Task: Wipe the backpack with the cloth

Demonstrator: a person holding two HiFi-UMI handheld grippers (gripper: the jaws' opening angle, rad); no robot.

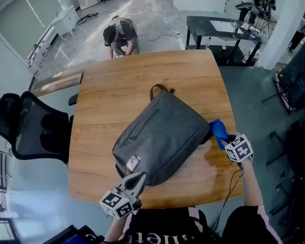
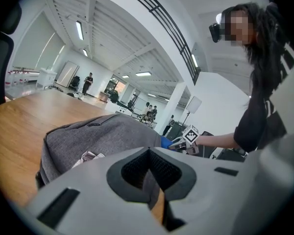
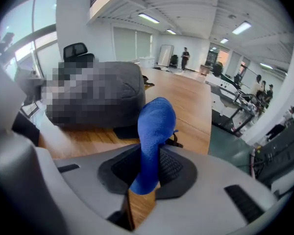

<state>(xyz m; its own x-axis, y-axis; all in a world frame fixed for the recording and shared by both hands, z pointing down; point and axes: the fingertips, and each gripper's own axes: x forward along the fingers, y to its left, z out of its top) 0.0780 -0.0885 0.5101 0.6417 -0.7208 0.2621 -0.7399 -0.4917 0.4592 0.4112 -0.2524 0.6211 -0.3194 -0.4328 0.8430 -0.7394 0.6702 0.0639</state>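
Note:
A grey backpack lies flat in the middle of the wooden table, handle toward the far side and a small tag near its front corner. My right gripper is at the bag's right edge, shut on a blue cloth that touches the bag's side. In the right gripper view the cloth stands up out of the jaws, with the backpack just ahead. My left gripper sits at the bag's front corner, jaws together. The left gripper view shows the backpack close in front of it.
A black office chair stands at the table's left side. A person crouches on the floor beyond the far edge. A black desk is at the back right. Bare wood lies on the table's far half.

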